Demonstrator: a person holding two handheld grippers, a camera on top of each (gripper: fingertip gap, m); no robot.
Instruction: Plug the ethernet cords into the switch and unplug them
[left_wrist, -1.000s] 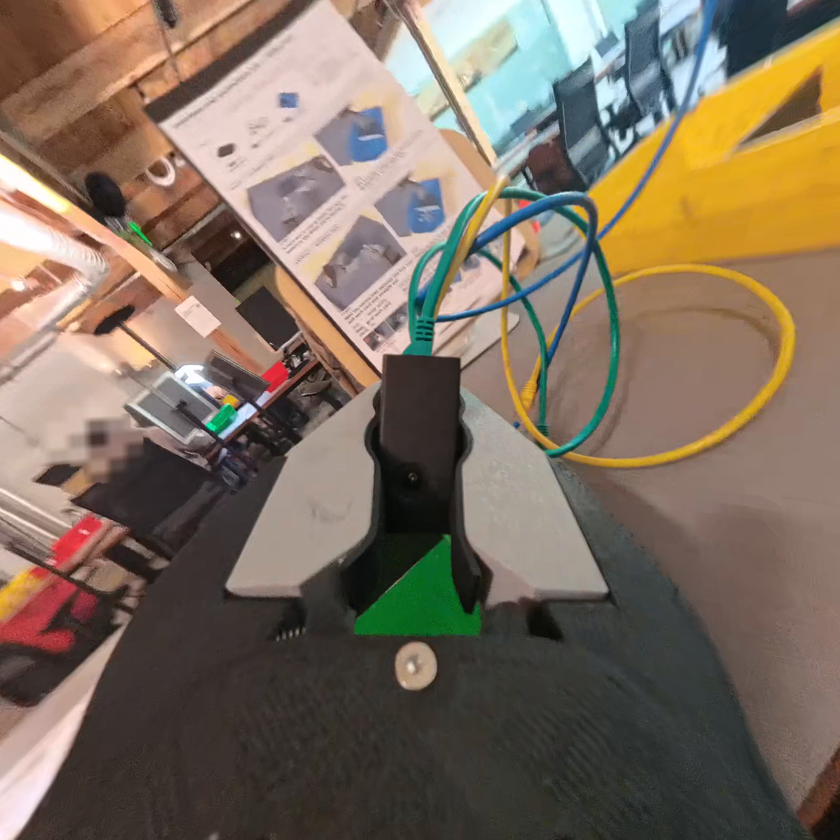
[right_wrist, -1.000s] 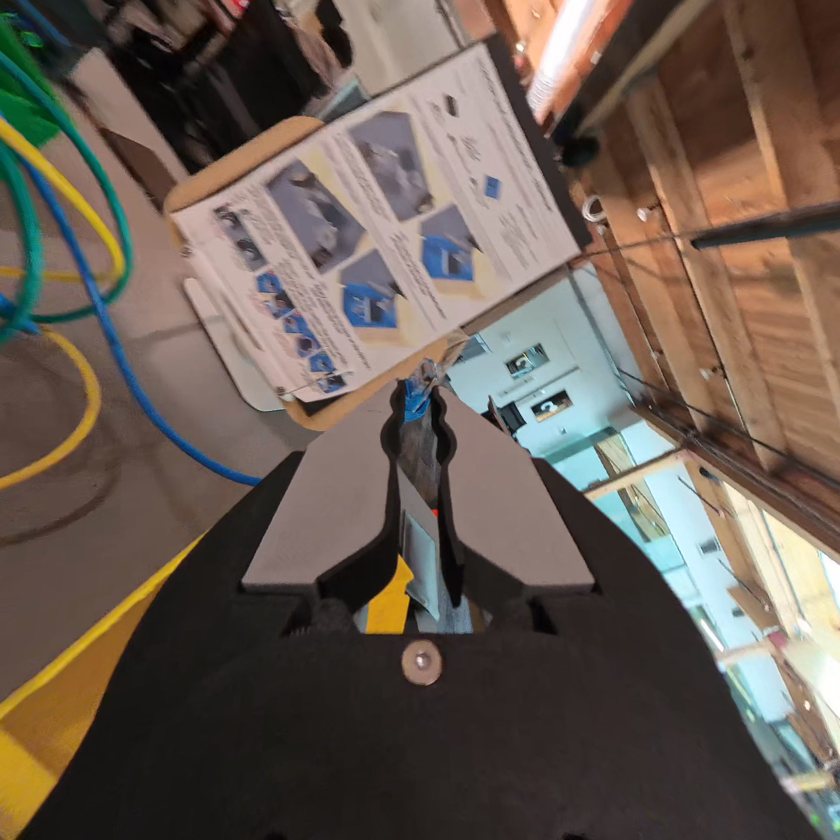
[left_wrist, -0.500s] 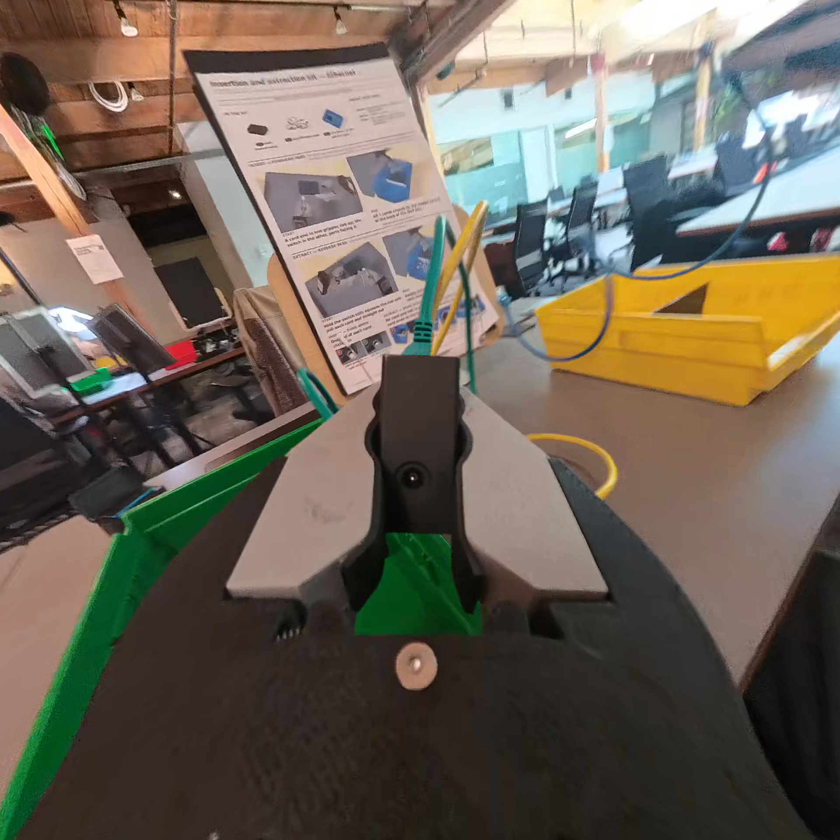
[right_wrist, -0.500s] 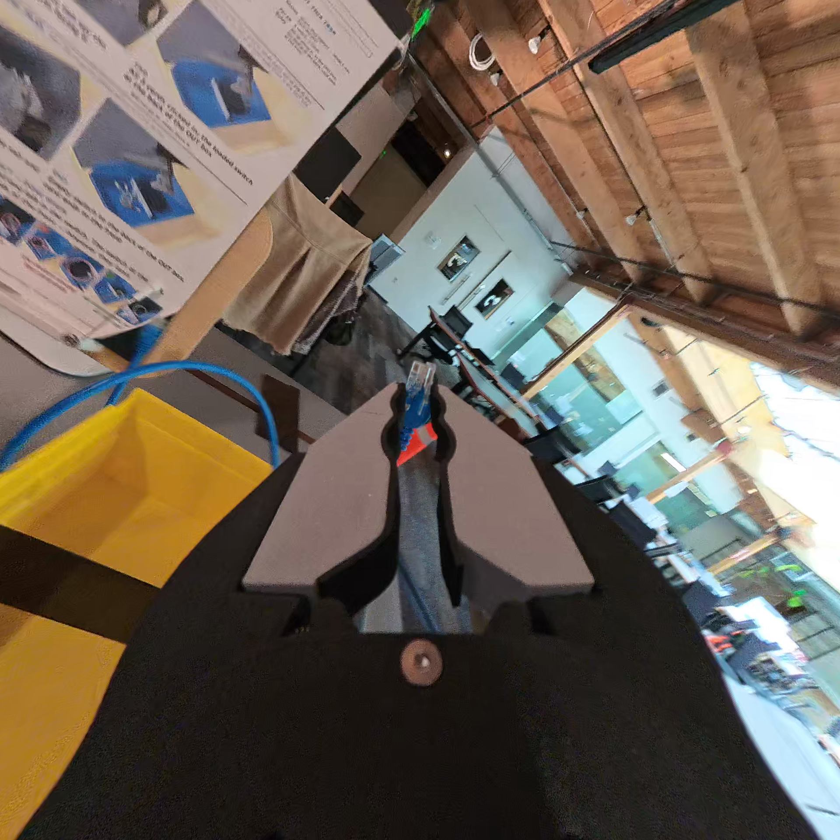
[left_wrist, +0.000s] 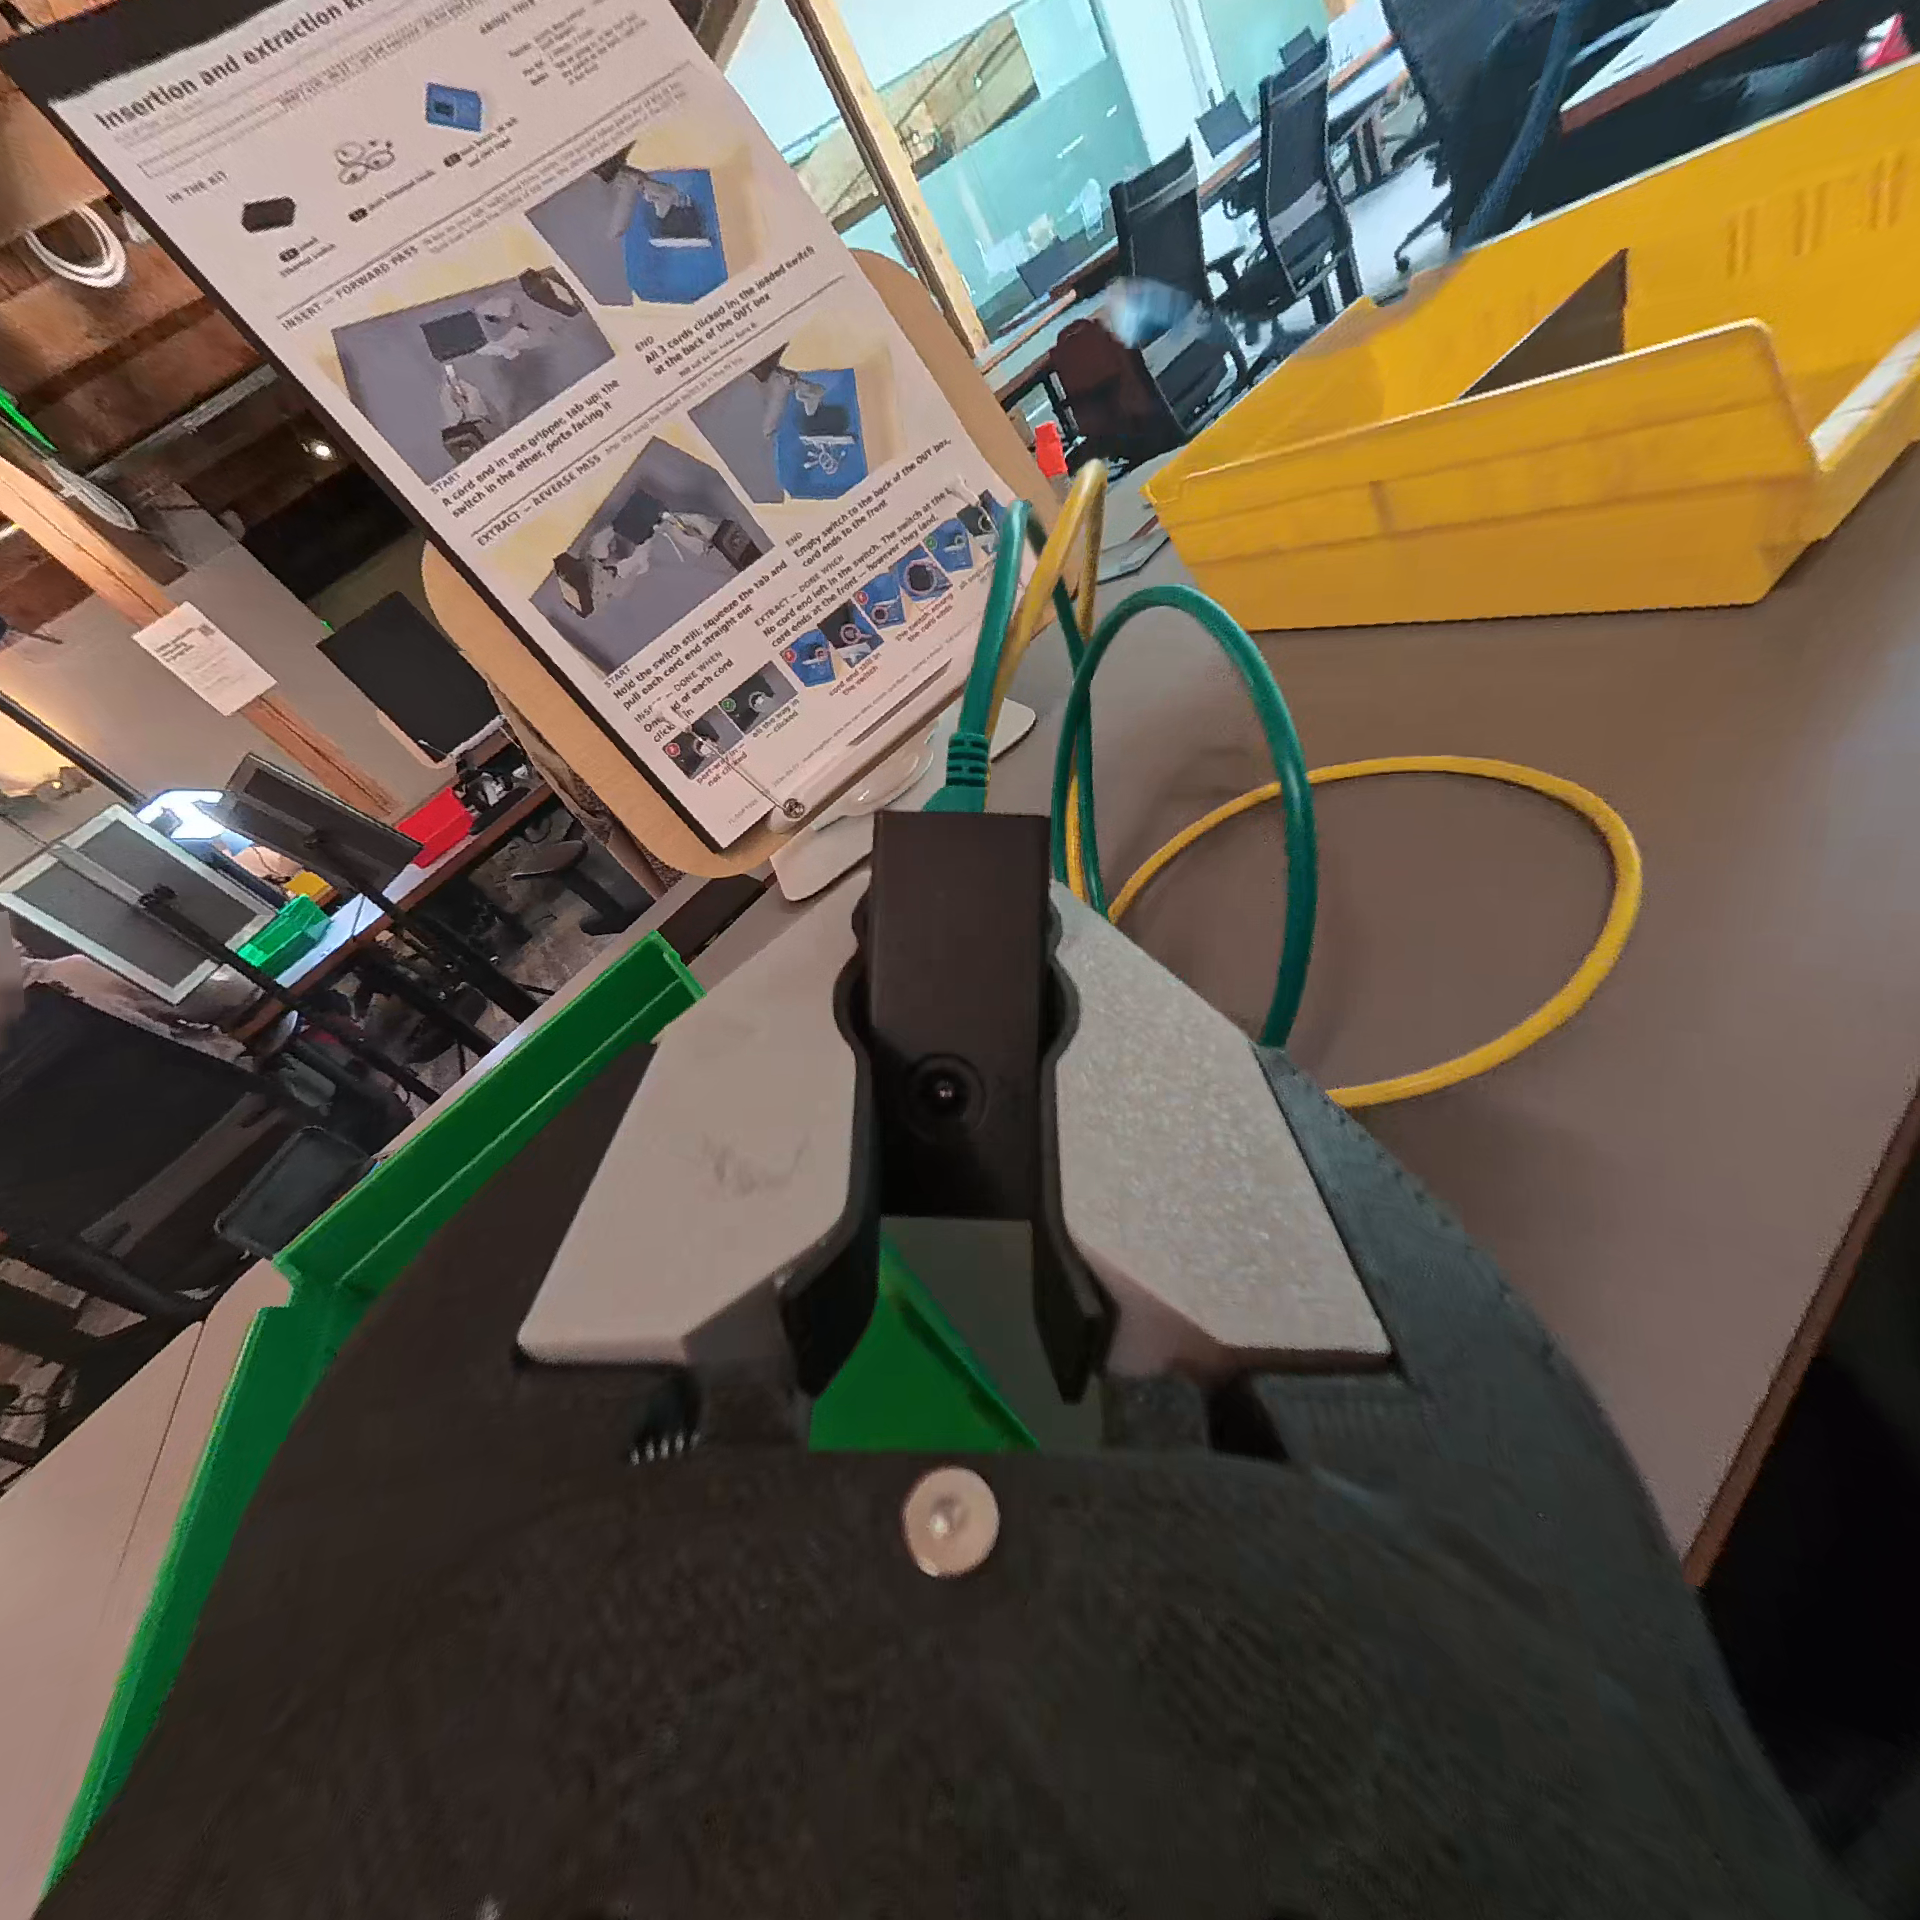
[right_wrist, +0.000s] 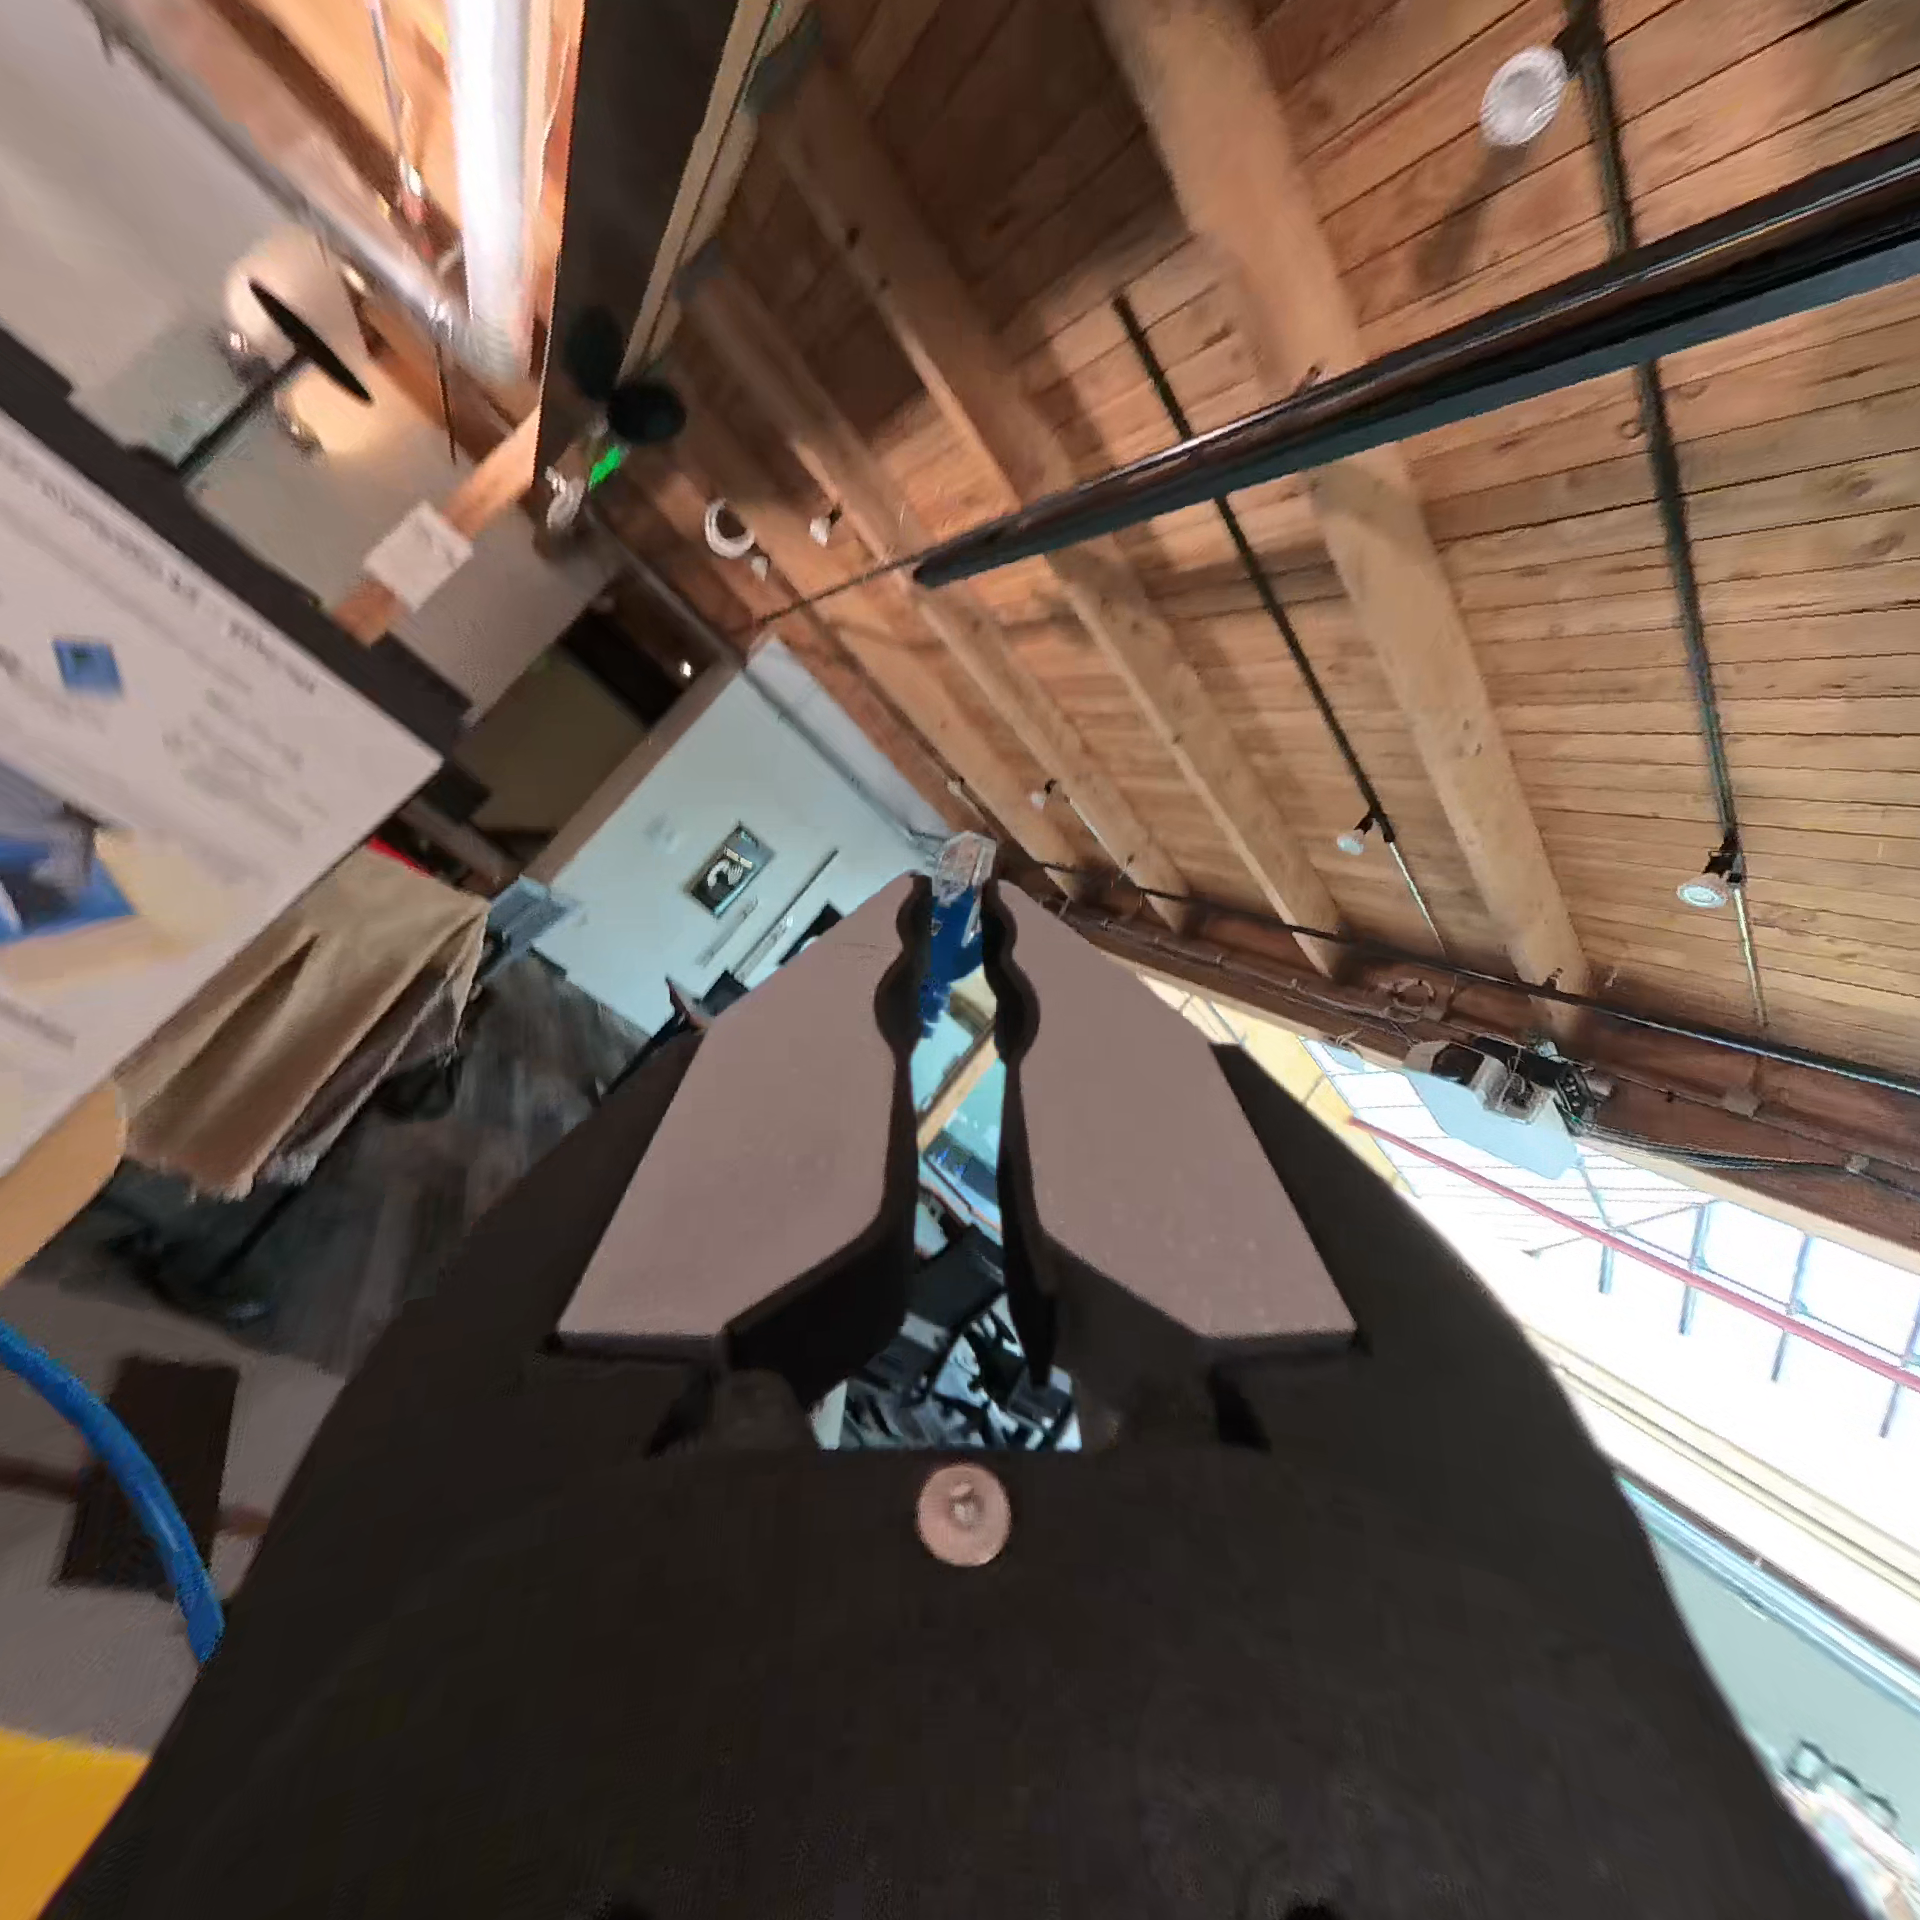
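At frame centre, the left gripper clamps the black switch, green cord plugged in above it; the right gripper pinches the blue cord's plug, raised toward the ceiling.

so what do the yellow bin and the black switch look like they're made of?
Yellow bin: likely moulded plastic, going by its uniform colour, soft sheen and ribbed walls. Switch, gripped in the left tool: looks like a smooth, semi-gloss black casing, probably plastic, though painted metal can't be ruled out.
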